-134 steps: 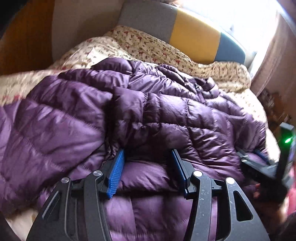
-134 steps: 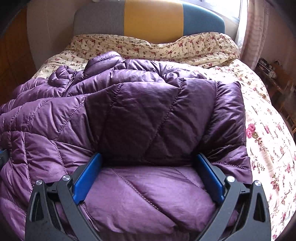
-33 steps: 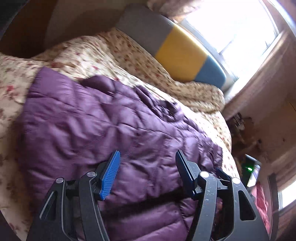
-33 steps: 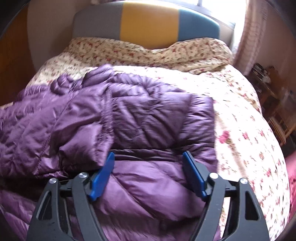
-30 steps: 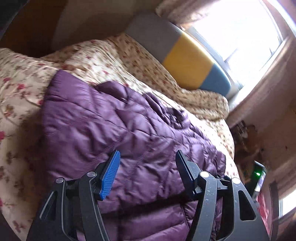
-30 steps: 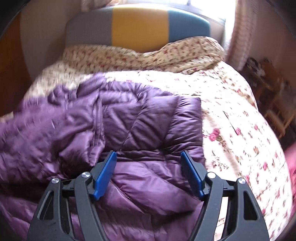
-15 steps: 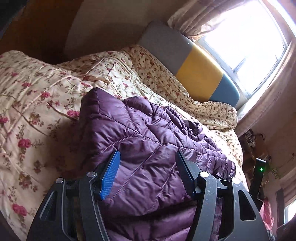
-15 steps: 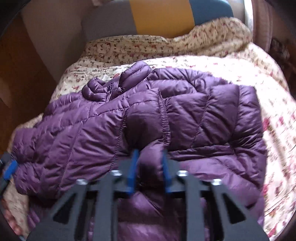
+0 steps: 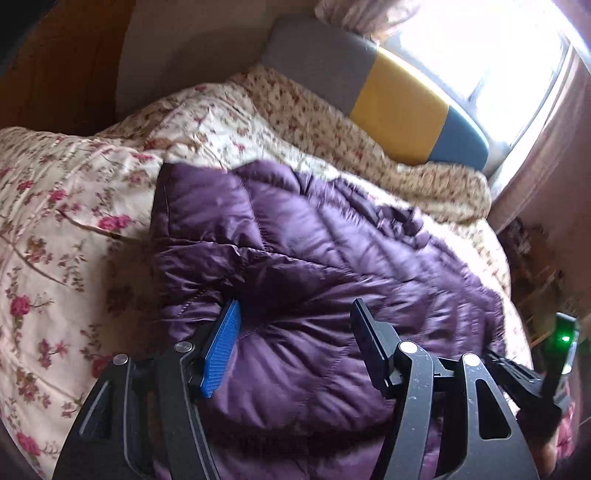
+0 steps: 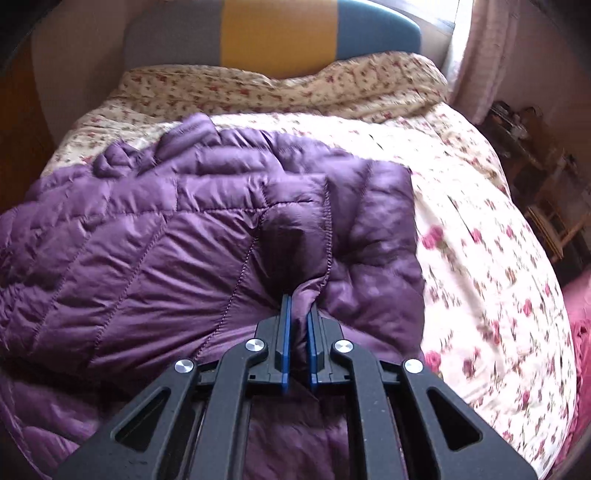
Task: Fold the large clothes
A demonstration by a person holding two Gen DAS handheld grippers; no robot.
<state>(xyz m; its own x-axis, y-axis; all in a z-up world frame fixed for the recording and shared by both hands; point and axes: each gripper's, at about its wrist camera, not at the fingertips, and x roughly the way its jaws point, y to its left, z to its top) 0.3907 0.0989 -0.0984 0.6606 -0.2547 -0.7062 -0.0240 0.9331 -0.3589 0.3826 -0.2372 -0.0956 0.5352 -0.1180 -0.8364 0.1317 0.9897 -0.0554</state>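
The jacket [image 10: 207, 243], purple and quilted, lies spread on the bed [image 10: 480, 258] across the centre and left of the right wrist view, with its near edge running under the lower frame. The floral quilt [image 9: 66, 221] shows around it on the left of the left wrist view and on the right of the right wrist view.

Right tongs [image 10: 298, 306]: pressed together, at lower centre of the frame, pinching a raised fold of the jacket between the blue pads [image 10: 285, 325]. The fabric puckers toward the pinch point.

Left tongs [image 9: 291, 328]: spread, at lower centre of the left wrist view. A bulge of the jacket sits between the pads [image 9: 221, 347], and the left pad tip presses into a crease. Whether the fabric is gripped cannot be told.

A headboard [image 10: 277, 33] in grey, yellow and blue stands at the top of both views. The window [image 9: 487, 51] glares at upper right of the left wrist view.
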